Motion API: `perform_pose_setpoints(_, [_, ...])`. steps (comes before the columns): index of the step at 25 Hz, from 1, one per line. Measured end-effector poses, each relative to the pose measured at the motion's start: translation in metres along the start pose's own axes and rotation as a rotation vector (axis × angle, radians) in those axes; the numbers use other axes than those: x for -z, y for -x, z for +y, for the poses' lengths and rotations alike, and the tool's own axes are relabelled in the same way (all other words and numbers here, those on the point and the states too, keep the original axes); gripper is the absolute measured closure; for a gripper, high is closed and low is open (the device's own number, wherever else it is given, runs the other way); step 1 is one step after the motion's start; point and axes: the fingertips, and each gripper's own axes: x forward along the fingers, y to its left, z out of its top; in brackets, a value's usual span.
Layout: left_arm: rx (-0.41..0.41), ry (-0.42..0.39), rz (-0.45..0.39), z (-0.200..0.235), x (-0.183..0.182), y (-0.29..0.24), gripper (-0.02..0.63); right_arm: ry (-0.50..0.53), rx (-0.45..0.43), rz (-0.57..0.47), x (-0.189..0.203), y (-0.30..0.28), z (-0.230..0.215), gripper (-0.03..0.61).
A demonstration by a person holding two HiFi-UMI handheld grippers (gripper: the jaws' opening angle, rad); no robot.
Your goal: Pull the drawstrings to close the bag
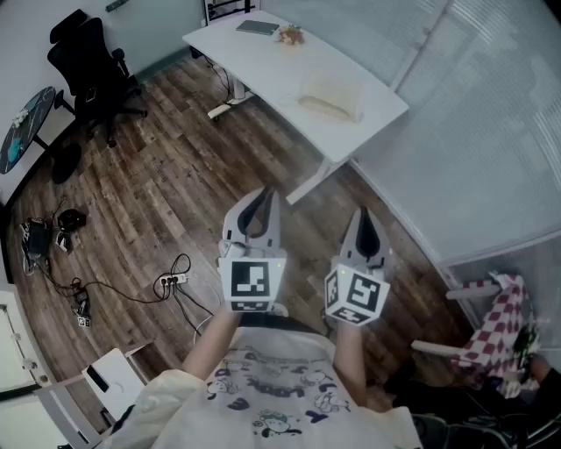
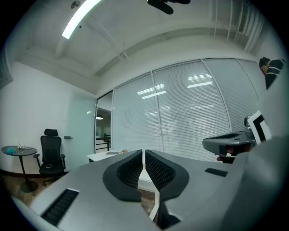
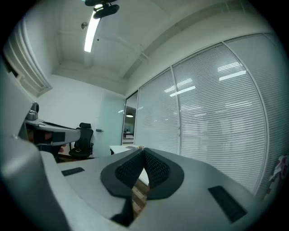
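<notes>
Left gripper (image 1: 262, 195) (image 2: 143, 158): jaws closed pad to pad, nothing between them. Right gripper (image 1: 362, 215) (image 3: 144, 154): same, jaws together and empty.

You're holding both up in front of your chest, side by side and not touching. The tips point away from you, over the brown wood-plank floor (image 1: 149, 202).

The task's thing, the pale cream cloth bag (image 1: 331, 96), lies on the white rectangular tabletop (image 1: 263, 66), toward its right end. It is well apart from both grippers. The drawstrings are too small to make out from the head view.

At the far end of the same tabletop sit a flat grey slab (image 1: 257, 27), possibly a laptop, and a small orange-brown item (image 1: 289, 35) just beside it.

In the left gripper view the tabletop shows beyond the jaw tips and your right gripper sits at the right edge. In the right gripper view your left gripper is at the left edge, with the black swivel office chair (image 1: 88, 61) (image 3: 83, 140) behind it.

Rest of the room:
- A round dark side table (image 1: 22, 131) stands near the chair.
- A white power strip with black cables (image 1: 171, 281) lies on the floor to your left.
- A red-and-white checked cloth (image 1: 495, 324) is at your right.
- A glass wall with slatted blinds (image 1: 491, 131) runs behind the tabletop.
</notes>
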Motion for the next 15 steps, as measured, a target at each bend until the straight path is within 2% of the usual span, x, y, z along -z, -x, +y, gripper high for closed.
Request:
perform_pose_setpoints(11, [-0.003, -0.009, 0.005, -0.007, 0.000, -0.006, 0.569, -0.006, -0.001, 0.008, 0.004, -0.002, -0.012, 0.565])
perform_pose_setpoints(15, [0.005, -0.006, 0.007, -0.012, 0.002, -0.014, 0.569, -0.032, -0.022, -0.018, 0.005, -0.007, -0.020, 0.565])
